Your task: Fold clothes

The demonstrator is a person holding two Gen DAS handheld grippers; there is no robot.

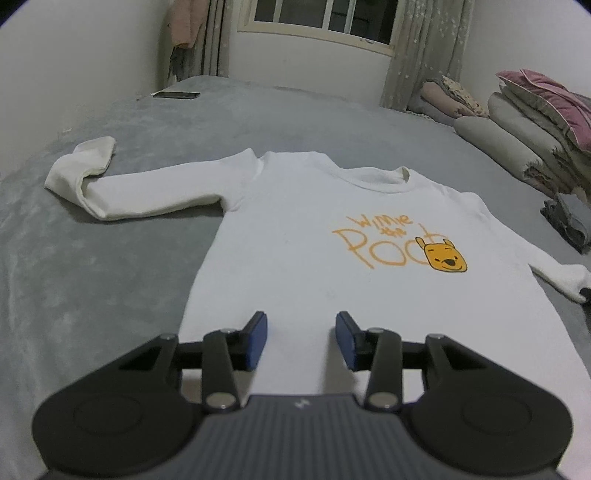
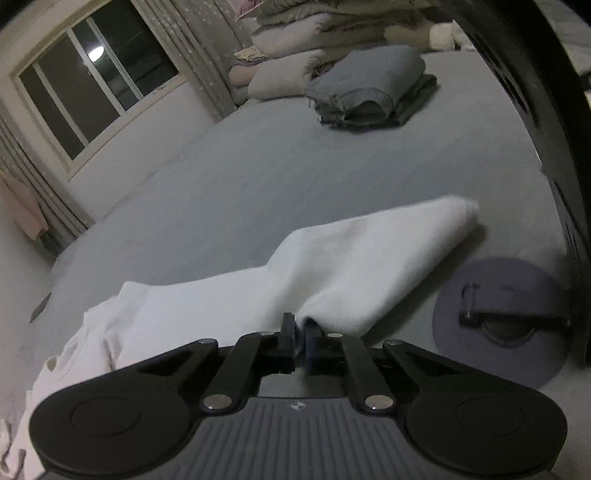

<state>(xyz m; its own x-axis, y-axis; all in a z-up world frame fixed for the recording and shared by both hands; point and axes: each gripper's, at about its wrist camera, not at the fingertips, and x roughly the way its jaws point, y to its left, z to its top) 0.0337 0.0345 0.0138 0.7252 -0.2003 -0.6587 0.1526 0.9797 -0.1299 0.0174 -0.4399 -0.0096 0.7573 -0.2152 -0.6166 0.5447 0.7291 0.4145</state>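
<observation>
A white long-sleeved shirt [image 1: 295, 236] with an orange bear print lies front up on the grey bed [image 1: 110, 280]. Its left sleeve [image 1: 122, 188] stretches out to the left with the cuff folded back. My left gripper [image 1: 301, 328] hovers open over the shirt's lower hem, nothing between its blue pads. In the right wrist view my right gripper [image 2: 300, 334] is shut on the edge of the shirt's right sleeve [image 2: 369, 266], which rises from the bed toward the jaws. The rest of the shirt [image 2: 147, 317] bunches to the lower left.
Folded grey clothes [image 2: 373, 88] sit further out on the bed, with stacked quilts and pillows [image 1: 535, 122] behind them. A dark phone-like object [image 1: 176, 95] lies at the far left corner. A round dark pad [image 2: 498, 317] rests by the bed's right edge. A window [image 1: 325, 18] is behind.
</observation>
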